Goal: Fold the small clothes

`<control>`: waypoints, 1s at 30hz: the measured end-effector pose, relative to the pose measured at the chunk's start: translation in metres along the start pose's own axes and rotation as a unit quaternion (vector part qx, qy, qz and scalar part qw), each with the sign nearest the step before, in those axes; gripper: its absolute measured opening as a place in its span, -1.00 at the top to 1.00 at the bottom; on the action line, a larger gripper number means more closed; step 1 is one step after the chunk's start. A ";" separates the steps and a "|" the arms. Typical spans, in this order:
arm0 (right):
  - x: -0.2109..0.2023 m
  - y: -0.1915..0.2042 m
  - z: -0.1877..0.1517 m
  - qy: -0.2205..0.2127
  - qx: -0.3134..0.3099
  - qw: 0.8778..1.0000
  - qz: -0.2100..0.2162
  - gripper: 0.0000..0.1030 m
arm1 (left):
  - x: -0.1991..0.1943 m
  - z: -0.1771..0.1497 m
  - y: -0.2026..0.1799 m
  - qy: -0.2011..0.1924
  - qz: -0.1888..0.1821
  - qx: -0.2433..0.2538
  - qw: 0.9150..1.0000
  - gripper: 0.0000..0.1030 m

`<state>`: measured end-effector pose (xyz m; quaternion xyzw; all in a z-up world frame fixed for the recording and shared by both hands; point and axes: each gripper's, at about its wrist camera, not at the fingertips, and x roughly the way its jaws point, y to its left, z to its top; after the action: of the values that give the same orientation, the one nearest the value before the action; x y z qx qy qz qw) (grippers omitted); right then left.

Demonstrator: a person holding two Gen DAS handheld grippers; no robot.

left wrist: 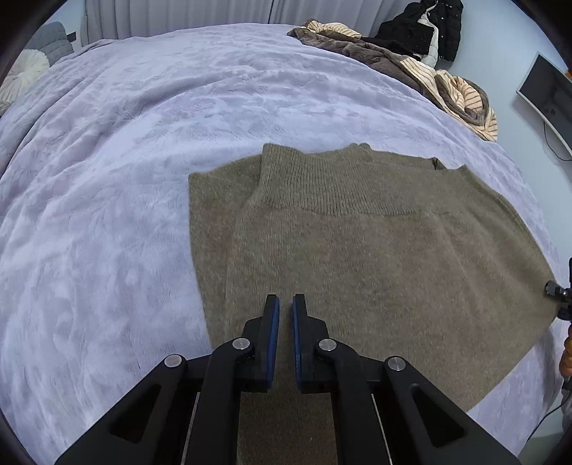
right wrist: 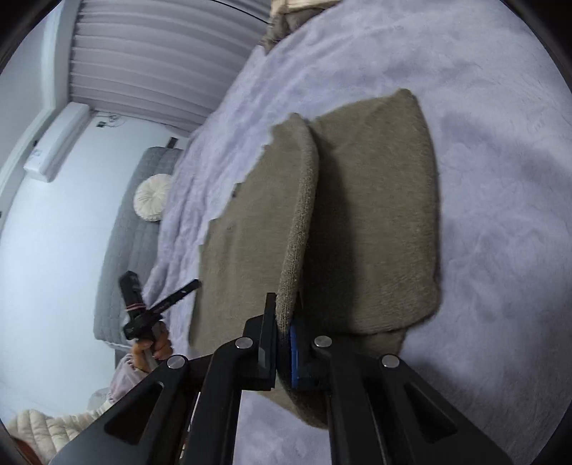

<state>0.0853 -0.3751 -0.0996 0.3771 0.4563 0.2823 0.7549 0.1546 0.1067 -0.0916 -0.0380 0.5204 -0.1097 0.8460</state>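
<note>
An olive-brown knit sweater (left wrist: pixel 375 257) lies partly folded on the lavender blanket (left wrist: pixel 125 161), its ribbed collar toward the far side. My left gripper (left wrist: pixel 286 304) hovers over the sweater's near part, its blue pads almost together with nothing between them. In the right wrist view my right gripper (right wrist: pixel 286 304) is shut on a ribbed edge (right wrist: pixel 300 221) of the sweater (right wrist: pixel 375 214), holding that layer up off the layer beneath. The left gripper (right wrist: pixel 195 284) shows at the left of that view, held by a hand (right wrist: pixel 157 347) beside the sweater.
A heap of brown and striped clothes (left wrist: pixel 429 78) lies at the far right of the bed, with a black jacket (left wrist: pixel 429 28) behind it. A monitor (left wrist: pixel 547 96) stands to the right. A round white cushion (right wrist: pixel 152 198) leans on the grey headboard (right wrist: pixel 132 250).
</note>
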 end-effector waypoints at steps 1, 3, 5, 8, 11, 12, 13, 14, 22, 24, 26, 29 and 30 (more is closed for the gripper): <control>-0.006 -0.001 -0.004 -0.005 0.000 1.000 -0.013 0.90 | 0.003 -0.005 0.000 0.006 0.002 0.002 1.000 0.86; -0.009 -0.018 -0.013 0.004 0.020 0.998 -0.052 0.90 | 0.007 -0.012 0.002 0.006 -0.003 -0.006 1.000 0.86; -0.003 -0.040 -0.022 0.021 0.048 0.994 -0.091 0.90 | 0.005 -0.011 0.004 0.004 -0.005 -0.021 1.000 0.86; -0.011 -0.043 -0.024 -0.014 0.078 0.993 -0.084 0.87 | -0.008 -0.006 0.002 -0.003 0.005 -0.021 1.000 0.86; -0.026 -0.020 -0.016 -0.070 0.031 0.981 -0.176 0.76 | -0.020 0.007 -0.003 -0.023 0.004 0.003 1.000 0.86; -0.031 -0.011 -0.012 -0.088 0.010 0.977 -0.192 0.76 | -0.020 0.013 -0.005 -0.027 0.002 0.007 1.000 0.86; -0.033 0.000 -0.005 -0.108 -0.007 0.975 -0.192 0.76 | -0.018 0.021 -0.007 -0.030 -0.002 0.009 1.000 0.86; -0.033 0.009 0.001 -0.120 -0.015 0.976 -0.181 0.76 | -0.014 0.029 -0.010 -0.032 -0.004 0.009 0.999 0.86; 0.073 0.018 0.050 -0.062 -0.023 0.979 -0.195 0.80 | 0.051 0.055 -0.017 -0.012 0.008 -0.027 1.000 0.86; 0.080 -0.004 0.047 -0.080 0.002 0.981 -0.179 0.92 | 0.047 0.052 -0.003 -0.016 -0.020 -0.040 0.999 0.86; 0.068 -0.023 0.045 -0.107 0.039 0.984 -0.138 1.00 | 0.040 0.049 0.011 -0.012 -0.035 -0.047 0.998 0.86; 0.057 -0.036 0.044 -0.122 0.069 0.984 -0.106 1.00 | 0.027 0.043 0.028 -0.009 -0.028 -0.053 0.998 0.86; 0.054 -0.034 0.044 -0.124 0.072 0.983 -0.111 1.00 | 0.020 0.039 0.032 -0.010 -0.025 -0.057 0.998 0.86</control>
<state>0.1506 -0.3661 -0.1405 0.4097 0.4172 0.1147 0.8031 0.2026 0.1315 -0.0966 -0.0998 0.5166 -0.1008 0.8444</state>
